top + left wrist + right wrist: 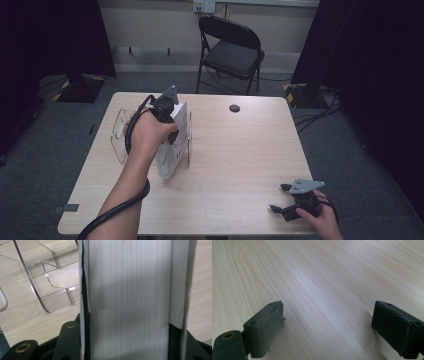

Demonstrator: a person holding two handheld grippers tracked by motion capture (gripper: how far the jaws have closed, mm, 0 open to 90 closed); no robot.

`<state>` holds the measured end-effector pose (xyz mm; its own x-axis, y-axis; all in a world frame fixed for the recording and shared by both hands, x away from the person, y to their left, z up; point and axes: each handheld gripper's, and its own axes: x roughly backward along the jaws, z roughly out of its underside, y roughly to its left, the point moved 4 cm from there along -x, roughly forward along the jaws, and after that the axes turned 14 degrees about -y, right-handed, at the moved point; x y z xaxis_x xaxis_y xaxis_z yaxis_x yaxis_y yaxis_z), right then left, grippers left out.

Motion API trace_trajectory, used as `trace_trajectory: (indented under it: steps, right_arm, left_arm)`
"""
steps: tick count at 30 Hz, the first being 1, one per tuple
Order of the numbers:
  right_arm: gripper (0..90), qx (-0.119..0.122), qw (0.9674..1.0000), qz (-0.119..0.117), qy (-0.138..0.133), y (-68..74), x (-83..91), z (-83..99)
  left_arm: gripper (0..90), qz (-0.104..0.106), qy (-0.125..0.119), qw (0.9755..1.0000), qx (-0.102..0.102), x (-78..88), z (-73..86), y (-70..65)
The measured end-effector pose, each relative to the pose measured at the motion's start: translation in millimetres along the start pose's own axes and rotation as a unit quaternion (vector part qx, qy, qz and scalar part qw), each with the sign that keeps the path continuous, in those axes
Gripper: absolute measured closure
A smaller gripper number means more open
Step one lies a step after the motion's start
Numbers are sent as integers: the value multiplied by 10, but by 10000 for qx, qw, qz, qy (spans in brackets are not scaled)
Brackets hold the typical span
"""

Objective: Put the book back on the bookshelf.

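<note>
We see the left gripper point(167, 117) clamped on a thick white stack of paper point(169, 150), which stands on edge on the wooden table point(240, 150), apparently inside a clear plastic holder point(120, 132), though the hand hides how it sits there. In the left gripper view, the stack's page edges point(130, 297) run between the two black jaws. The right gripper point(284, 197) rests near the table's front right edge, jaws wide apart and gripping nothing, over bare wood point(324, 290).
</note>
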<state>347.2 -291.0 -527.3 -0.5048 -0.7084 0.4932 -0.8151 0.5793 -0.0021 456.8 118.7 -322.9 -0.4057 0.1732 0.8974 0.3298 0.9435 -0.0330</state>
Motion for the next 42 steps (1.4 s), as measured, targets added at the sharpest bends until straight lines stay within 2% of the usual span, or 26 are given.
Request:
trace_trajectory:
  steps: [9,14,17,26,27,29,30,35,42]
  right_arm:
    - [94,-3,10000,1,2,1,1,0]
    - [94,1,10000,-5,0,2,0,1]
    - [94,0,10000,-4,0,3,0,1]
    - [94,0,10000,-4,-1,2,0,1]
    - [94,-3,10000,-6,0,3,0,1]
    - [94,-2,10000,-7,-1,3,0,1]
    - [94,-1,10000,-7,-2,3,0,0]
    - [94,-3,10000,-9,-1,4,0,1]
    - [94,0,10000,-9,-3,4,0,1]
  left_arm:
    - [533,-83,-22,10000,23,-24,-57,-10]
    - [533,-73,-7,10000,-27,-37,-88,-4]
    - [533,-69,8,10000,48,-48,-100,-13]
    - [533,-106,81,9999,52,-87,-145,-6]
    - [533,-44,101,9999,34,-88,-151,-3]
    - [533,-53,106,9999,-3,-86,-165,1]
    - [533,-65,122,9999,59,-85,-169,-7]
    - [533,-62,111,9999,34,-96,-197,4]
    - [533,-97,97,9999,106,-115,-217,12]
